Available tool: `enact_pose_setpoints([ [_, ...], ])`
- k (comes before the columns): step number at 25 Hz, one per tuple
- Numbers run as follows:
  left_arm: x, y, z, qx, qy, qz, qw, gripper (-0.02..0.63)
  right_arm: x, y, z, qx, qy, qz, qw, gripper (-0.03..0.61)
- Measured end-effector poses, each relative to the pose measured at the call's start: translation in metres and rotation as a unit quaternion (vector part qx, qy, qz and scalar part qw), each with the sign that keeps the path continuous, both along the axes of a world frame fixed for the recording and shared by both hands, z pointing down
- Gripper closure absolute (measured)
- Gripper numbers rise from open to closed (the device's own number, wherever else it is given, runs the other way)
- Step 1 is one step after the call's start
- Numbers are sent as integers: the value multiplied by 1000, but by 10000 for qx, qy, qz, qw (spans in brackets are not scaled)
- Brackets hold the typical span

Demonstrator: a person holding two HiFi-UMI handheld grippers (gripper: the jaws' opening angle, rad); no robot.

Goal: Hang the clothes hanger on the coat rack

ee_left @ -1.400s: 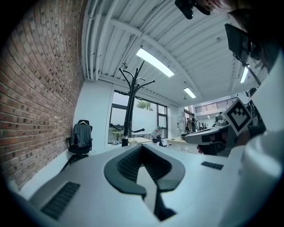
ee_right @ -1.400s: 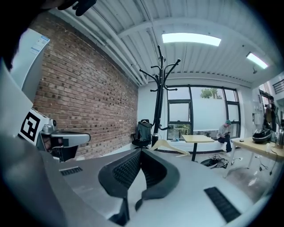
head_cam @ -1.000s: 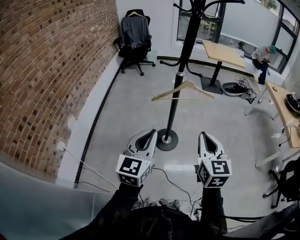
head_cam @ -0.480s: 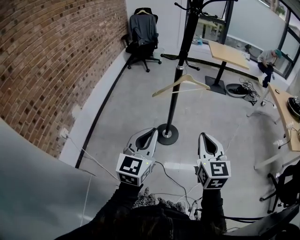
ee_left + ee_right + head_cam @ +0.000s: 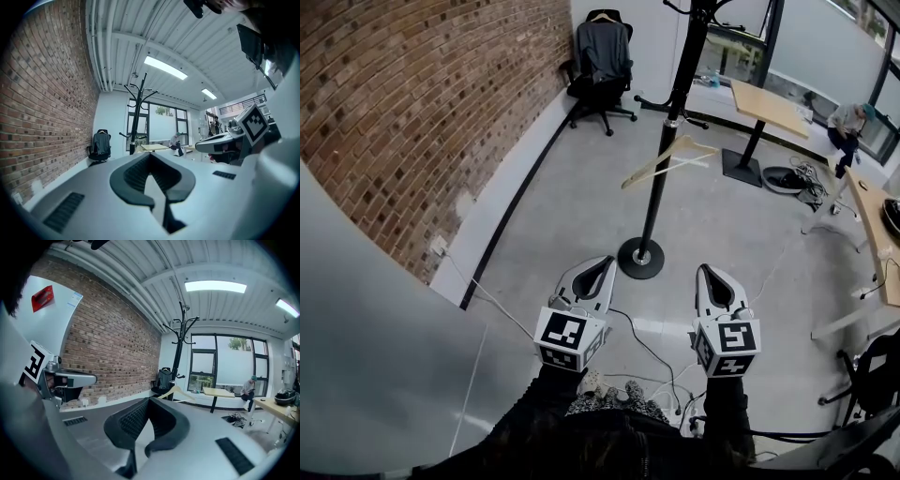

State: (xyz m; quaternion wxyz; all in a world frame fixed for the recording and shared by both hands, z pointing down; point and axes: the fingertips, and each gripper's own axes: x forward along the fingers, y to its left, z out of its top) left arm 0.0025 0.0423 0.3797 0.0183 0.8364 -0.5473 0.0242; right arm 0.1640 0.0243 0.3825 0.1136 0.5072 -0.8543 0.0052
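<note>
A black coat rack (image 5: 667,141) stands on a round base (image 5: 640,258) on the grey floor, ahead of both grippers. A pale wooden clothes hanger (image 5: 669,160) hangs from one of its lower hooks, tilted. My left gripper (image 5: 601,263) and right gripper (image 5: 709,271) are held low and side by side, well short of the rack. Both are shut with nothing between the jaws. The left gripper view shows the coat rack (image 5: 136,117) far off. In the right gripper view the coat rack (image 5: 178,357) and hanger (image 5: 176,392) sit just past the jaw tips.
A brick wall (image 5: 412,112) runs along the left, with a grey panel (image 5: 375,375) close at lower left. An office chair with a grey jacket (image 5: 602,56) is at the back. Wooden tables (image 5: 766,101), a seated person (image 5: 848,127) and floor cables (image 5: 647,352) are on the right.
The head view has shifted, so the rack and hanger sit further right and up. The hanger now appears turned more end-on. Both grippers keep their place and stay shut.
</note>
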Motion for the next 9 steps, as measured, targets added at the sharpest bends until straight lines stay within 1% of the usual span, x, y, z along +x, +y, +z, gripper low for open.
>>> enact_pose_setpoints([
  [4,-3,10,2,-31,16,-47,10000,606,4,8,-1,74,114,50,9999,569],
  [9,-6,18,4,-38,46,-97,9999,606,4,15,-4,83,110,73,9999,569],
])
